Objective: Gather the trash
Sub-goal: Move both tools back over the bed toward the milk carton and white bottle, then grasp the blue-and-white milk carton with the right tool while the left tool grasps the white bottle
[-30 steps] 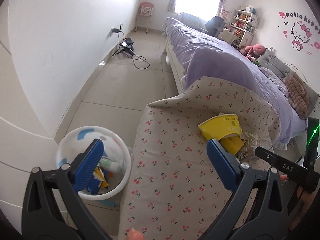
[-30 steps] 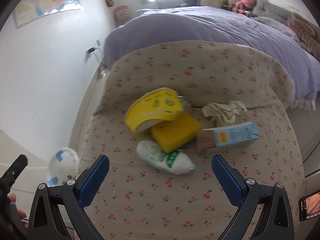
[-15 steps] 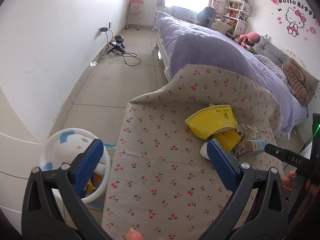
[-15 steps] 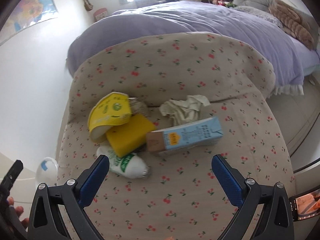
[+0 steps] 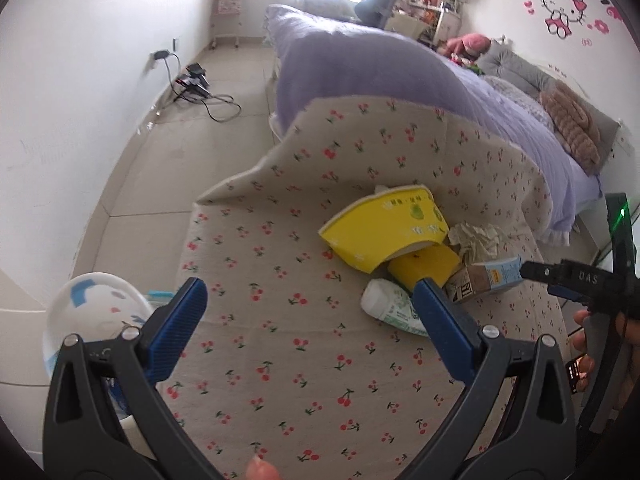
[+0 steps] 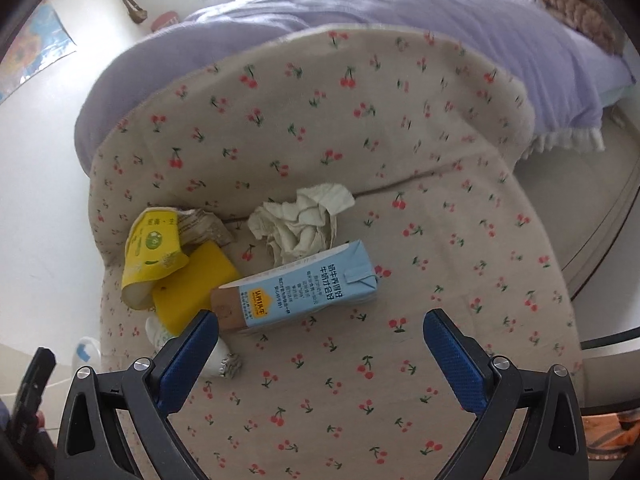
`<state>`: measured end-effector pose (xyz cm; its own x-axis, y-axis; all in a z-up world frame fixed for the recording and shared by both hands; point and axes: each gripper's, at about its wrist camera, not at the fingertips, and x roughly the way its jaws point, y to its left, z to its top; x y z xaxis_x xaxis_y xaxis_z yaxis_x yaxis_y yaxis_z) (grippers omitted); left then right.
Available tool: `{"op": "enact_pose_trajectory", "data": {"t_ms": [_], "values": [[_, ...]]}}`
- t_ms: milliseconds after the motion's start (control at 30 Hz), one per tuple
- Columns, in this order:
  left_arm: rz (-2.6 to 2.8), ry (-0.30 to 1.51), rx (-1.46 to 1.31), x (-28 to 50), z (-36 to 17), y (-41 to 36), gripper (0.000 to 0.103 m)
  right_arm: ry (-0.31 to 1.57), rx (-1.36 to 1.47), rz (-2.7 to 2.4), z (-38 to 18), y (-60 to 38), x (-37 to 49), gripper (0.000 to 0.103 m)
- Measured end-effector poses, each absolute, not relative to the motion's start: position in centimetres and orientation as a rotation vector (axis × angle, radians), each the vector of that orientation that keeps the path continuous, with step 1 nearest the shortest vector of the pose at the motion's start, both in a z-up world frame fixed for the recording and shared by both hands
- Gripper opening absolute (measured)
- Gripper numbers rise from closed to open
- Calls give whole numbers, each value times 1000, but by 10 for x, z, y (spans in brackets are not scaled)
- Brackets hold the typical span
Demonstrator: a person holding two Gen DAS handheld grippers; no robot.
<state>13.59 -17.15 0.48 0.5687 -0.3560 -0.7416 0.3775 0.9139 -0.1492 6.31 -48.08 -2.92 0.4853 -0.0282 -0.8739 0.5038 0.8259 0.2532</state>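
Trash lies on a cherry-print cloth (image 6: 400, 140): a light blue milk carton (image 6: 304, 286) on its side, crumpled tissue (image 6: 300, 224), a yellow sponge (image 6: 192, 288), a squashed yellow paper cup (image 6: 152, 252) and a white crushed bottle (image 5: 394, 308). My right gripper (image 6: 320, 344) is open and empty, just in front of the carton. My left gripper (image 5: 308, 328) is open and empty, above the cloth left of the pile. The carton (image 5: 488, 278), cup (image 5: 384, 232), sponge (image 5: 424, 266) and tissue (image 5: 476, 240) also show in the left wrist view.
A white bin (image 5: 96, 312) with blue marks stands on the floor at the cloth's left edge. A purple-covered bed (image 5: 400, 76) lies behind. Cables and a power strip (image 5: 196, 84) lie on the tiled floor by the left wall.
Both grippers moved right and nearer the pile. The carton now sits centred before the right gripper. The bin slid to the left edge of the left view.
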Motion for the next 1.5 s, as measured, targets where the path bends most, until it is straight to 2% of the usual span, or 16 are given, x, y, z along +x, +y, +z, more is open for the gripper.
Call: {"op": "enact_pose_trajectory", "data": {"t_ms": [233, 567, 667, 767, 833, 867, 933, 1000, 1233, 1500], "values": [[-416, 896, 67, 145, -5, -187, 102, 1050, 755, -390, -54, -484, 82, 103], [-409, 932, 87, 150, -11, -192, 102, 1129, 684, -387, -72, -467, 108, 101], [-420, 959, 75, 152, -14, -192, 102, 1129, 687, -333, -69, -464, 102, 88], [-433, 981, 78, 151, -18, -195, 102, 1127, 698, -271, -67, -462, 93, 69], [-445, 993, 91, 150, -21, -199, 102, 1123, 693, -231, -64, -460, 88, 50], [-451, 1000, 99, 149, -22, -201, 102, 1124, 682, -212, -62, -458, 85, 44], [-459, 1009, 113, 147, -24, -205, 102, 1136, 639, -208, -60, -454, 83, 20], [-463, 1019, 125, 145, -27, -209, 102, 1148, 591, -219, -62, -454, 76, 13], [-442, 1047, 124, 148, -34, -217, 102, 1130, 567, -203, -54, -467, 64, 6], [-483, 1088, 49, 150, -49, -239, 102, 1080, 565, -192, -38, -491, 55, 5]]}}
